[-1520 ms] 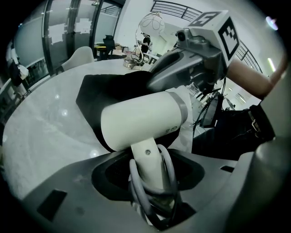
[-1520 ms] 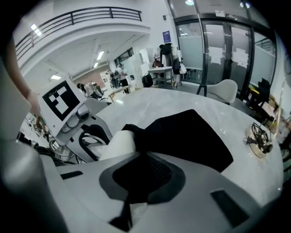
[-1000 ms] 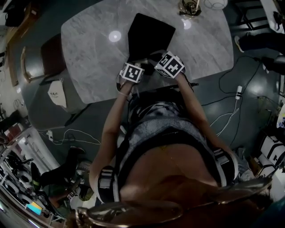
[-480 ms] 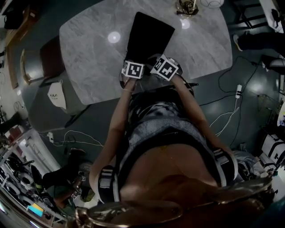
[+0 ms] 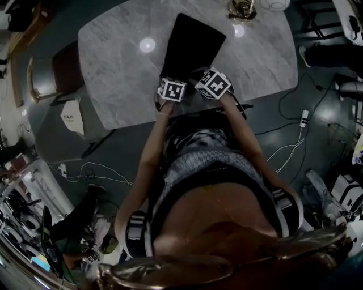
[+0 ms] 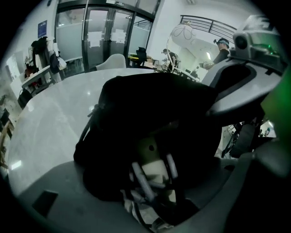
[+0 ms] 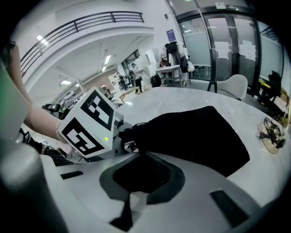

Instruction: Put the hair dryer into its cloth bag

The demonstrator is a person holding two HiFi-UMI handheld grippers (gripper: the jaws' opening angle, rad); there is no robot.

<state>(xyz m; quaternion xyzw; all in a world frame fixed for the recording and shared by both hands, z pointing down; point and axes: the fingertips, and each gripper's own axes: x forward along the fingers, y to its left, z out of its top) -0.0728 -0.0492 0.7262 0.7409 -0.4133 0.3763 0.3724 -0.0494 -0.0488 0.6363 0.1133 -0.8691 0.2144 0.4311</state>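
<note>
Bounding edges: the cloth bag (image 5: 191, 42) is lying on the table (image 5: 113, 68), its mouth end sitting at the near edge and its closed end pointing toward the far edge, slanting a little to the right.
Open room: bare table top is running wide on both sides of the bag. The far edge is carrying a brass-coloured item (image 5: 241, 8), well apart from the bag. The person is standing against the near edge.
Hair dryer: the hair dryer (image 6: 154, 169) is sitting in the bag's mouth. Only a pale part crossed by grey strands is showing, and black cloth is covering the rest.
Left gripper: the left gripper (image 6: 150, 195) is reaching in at the mouth end. Its jaws have just been opening and are standing apart, with the bag's mouth and the pale part between them.
Right gripper: the right gripper (image 7: 138, 182) is working just beside the left one. Its jaws are standing together, pinching black cloth at the edge of the bag's mouth.
Count: one bag, one hair dryer, one table, two grippers, two marker cubes (image 5: 171, 90), one brass-coloured item.
Materials: the table top is showing pale grey-veined stone, glossy, with rounded corners and a bright spot glinting on it. The bag is showing matte black cloth, flat and oblong, widening toward the closed end. The jaws are showing broad pale grey plastic. The cubes are showing white faces with black square markers.
Floor: cables (image 5: 289, 147) are trailing over the dark floor to the right of the person.
</note>
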